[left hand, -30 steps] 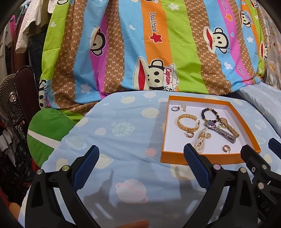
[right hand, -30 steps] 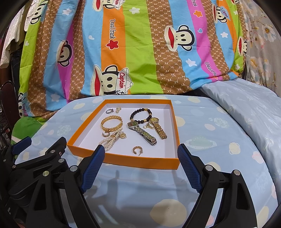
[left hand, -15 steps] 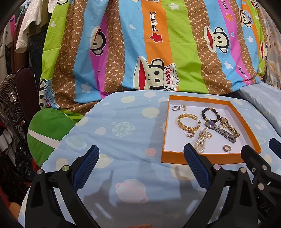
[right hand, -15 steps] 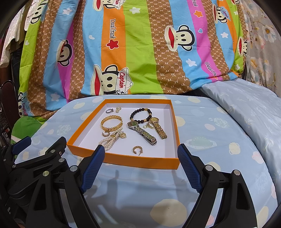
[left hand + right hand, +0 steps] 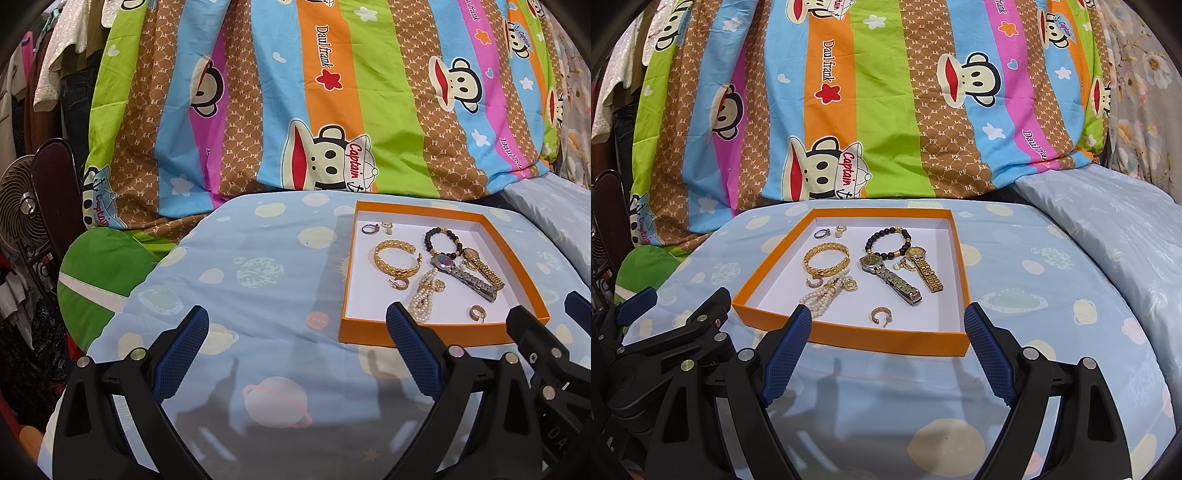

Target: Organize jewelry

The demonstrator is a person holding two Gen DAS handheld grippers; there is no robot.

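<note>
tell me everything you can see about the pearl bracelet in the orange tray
The pearl bracelet is several strands of small cream beads bunched together, with a gold heart charm at its far end. It lies flat and slack on the white floor of the orange tray, near the front-left corner, running diagonally. Its far end reaches toward the gold bangle; neither gripper touches it.

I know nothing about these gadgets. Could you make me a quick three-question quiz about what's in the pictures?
1. True or false: the right tool is gripping the pearl bracelet.
2. Which lies nearest the tray's front wall? A) silver watch B) hoop earring C) bead bracelet
3. Fill in: the left tool hovers over the ____, not the tray.

Key: 1 false, both tools are open and empty; 2 B; 3 bedsheet.
</note>
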